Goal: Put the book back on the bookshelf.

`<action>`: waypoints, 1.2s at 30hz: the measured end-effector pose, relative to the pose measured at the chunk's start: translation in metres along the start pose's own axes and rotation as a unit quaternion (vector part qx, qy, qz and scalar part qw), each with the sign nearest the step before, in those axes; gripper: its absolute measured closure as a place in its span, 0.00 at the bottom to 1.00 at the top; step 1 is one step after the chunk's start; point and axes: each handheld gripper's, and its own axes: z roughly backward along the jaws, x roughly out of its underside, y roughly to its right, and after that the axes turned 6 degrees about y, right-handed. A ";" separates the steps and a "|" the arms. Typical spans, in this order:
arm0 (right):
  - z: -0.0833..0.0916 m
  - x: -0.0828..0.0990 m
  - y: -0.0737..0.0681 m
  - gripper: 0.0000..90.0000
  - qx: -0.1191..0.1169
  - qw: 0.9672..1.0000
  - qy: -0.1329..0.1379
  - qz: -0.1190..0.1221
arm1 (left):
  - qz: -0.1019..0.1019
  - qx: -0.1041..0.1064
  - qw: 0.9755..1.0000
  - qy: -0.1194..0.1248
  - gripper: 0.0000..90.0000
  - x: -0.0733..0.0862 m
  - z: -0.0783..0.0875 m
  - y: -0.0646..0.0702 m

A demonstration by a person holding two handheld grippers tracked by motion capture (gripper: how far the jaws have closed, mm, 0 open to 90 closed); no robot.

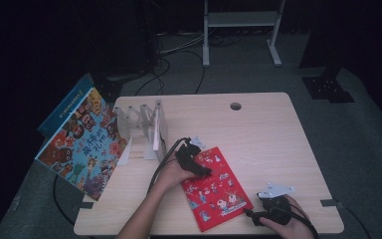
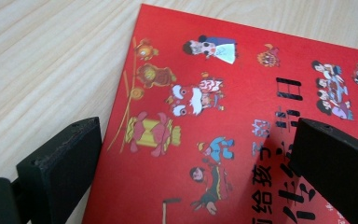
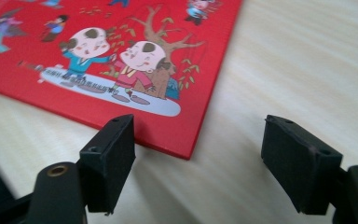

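1. Far left, off the table's left edge: a large picture book (image 1: 82,144) with a blue, animal-covered front stands tilted, leaning back.
2. Just to its right, on the light wooden table (image 1: 258,129): a pale folding book rack (image 1: 142,127), its dividers upright.
3. Left gripper (image 1: 199,172), high view: rests over the upper left corner of the red picture book (image 1: 216,189). In the left gripper view its jaws stand wide apart, one over bare table wood, the other over the red cover (image 2: 205,116). Nothing is clamped between them.
4. Red picture book: lies flat, cover up, at the table's middle front. Long axis runs diagonally from upper left to lower right in the high view; the near short edge points toward the right gripper.
5. Right gripper (image 1: 273,209), high view: at the front edge of the table, just right of the book's lower right corner. In the right gripper view its jaws are parted, with the book's corner (image 3: 186,149) ahead of them, not gripped.
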 end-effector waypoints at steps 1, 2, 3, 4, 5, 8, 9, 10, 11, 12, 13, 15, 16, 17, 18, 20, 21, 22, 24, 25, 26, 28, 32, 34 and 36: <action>0.000 -0.001 0.003 0.30 0.006 1.000 0.001 0.000 | -0.002 0.000 1.000 -0.003 0.02 0.001 0.001 -0.001; 0.000 -0.003 0.007 0.30 0.011 1.000 0.003 -0.003 | -0.001 -0.002 1.000 -0.003 0.02 0.001 0.002 -0.001; 0.000 -0.004 0.011 0.30 0.013 1.000 0.004 -0.008 | -0.001 -0.003 1.000 -0.002 0.02 0.001 0.002 -0.001; -0.001 -0.005 0.014 0.30 0.014 1.000 0.005 -0.009 | 0.003 -0.005 1.000 -0.001 0.02 0.002 0.002 0.000; -0.001 -0.007 0.018 0.30 0.016 1.000 0.007 -0.013 | 0.005 -0.006 1.000 -0.001 0.02 0.002 0.002 0.000; -0.003 -0.013 0.028 0.39 0.054 0.998 0.027 0.001 | 0.006 -0.008 1.000 -0.001 0.02 0.001 0.002 0.000; -0.005 -0.015 0.033 0.39 0.063 0.998 0.028 0.001 | 0.007 -0.009 1.000 -0.001 0.02 0.001 0.002 0.001; -0.008 -0.017 0.037 0.38 0.057 0.998 0.026 -0.004 | 0.007 -0.009 1.000 -0.001 0.02 0.001 0.002 0.001; -0.009 -0.019 0.040 0.39 0.060 0.998 0.025 -0.001 | 0.008 -0.010 1.000 0.000 0.02 0.002 0.002 0.001; -0.011 -0.021 0.041 0.38 0.068 0.998 0.015 0.004 | 0.009 -0.011 1.000 0.000 0.02 0.002 0.002 0.001; -0.013 -0.021 0.042 0.38 0.070 0.997 0.009 0.007 | 0.009 -0.011 1.000 0.000 0.02 0.002 0.002 0.001; -0.011 -0.020 0.043 0.38 0.067 0.998 0.012 0.001 | 0.009 -0.011 1.000 0.000 0.02 0.002 0.002 0.001; -0.008 -0.019 0.041 0.36 0.061 0.998 0.016 -0.003 | 0.009 -0.011 1.000 -0.001 0.02 0.002 0.002 0.001; -0.006 -0.018 0.041 0.35 0.055 0.998 0.017 -0.006 | 0.009 -0.011 1.000 -0.001 0.02 0.002 0.002 0.001; -0.003 -0.017 0.039 0.35 0.049 0.999 0.018 -0.005 | 0.009 -0.011 1.000 0.000 0.02 0.002 0.002 0.001; 0.000 -0.015 0.034 0.34 0.045 0.999 0.014 -0.003 | 0.010 -0.011 1.000 0.000 0.02 0.002 0.002 0.001; 0.001 -0.013 0.032 0.34 0.039 0.999 0.012 -0.002 | 0.010 -0.012 1.000 0.000 0.02 0.002 0.002 0.001; 0.001 -0.011 0.029 0.34 0.035 0.999 0.009 0.001 | 0.010 -0.012 1.000 -0.001 0.02 0.002 0.002 0.001; 0.002 -0.008 0.024 0.34 0.030 1.000 0.006 0.004 | 0.011 -0.011 1.000 -0.001 0.02 0.002 0.002 0.001; 0.002 -0.007 0.023 0.34 0.033 0.999 0.004 0.007 | 0.010 -0.012 1.000 -0.001 0.02 0.001 0.002 0.001; 0.001 -0.005 0.021 0.34 0.037 0.999 0.000 0.010 | 0.010 -0.012 1.000 -0.001 0.02 0.001 0.002 0.001; 0.002 -0.002 0.019 0.32 0.042 0.999 0.002 0.007 | 0.010 -0.012 1.000 -0.003 0.02 0.001 0.002 0.001; 0.000 -0.003 0.021 0.31 0.051 0.999 0.005 0.004 | 0.015 -0.017 1.000 -0.003 0.02 0.001 0.002 0.000; -0.001 -0.004 0.024 0.33 0.063 0.998 0.010 0.006 | 0.016 -0.018 1.000 -0.002 0.02 0.002 0.003 -0.001; -0.004 -0.006 0.029 0.33 0.070 0.997 0.011 0.004 | 0.019 -0.022 1.000 -0.004 0.02 0.002 0.004 -0.002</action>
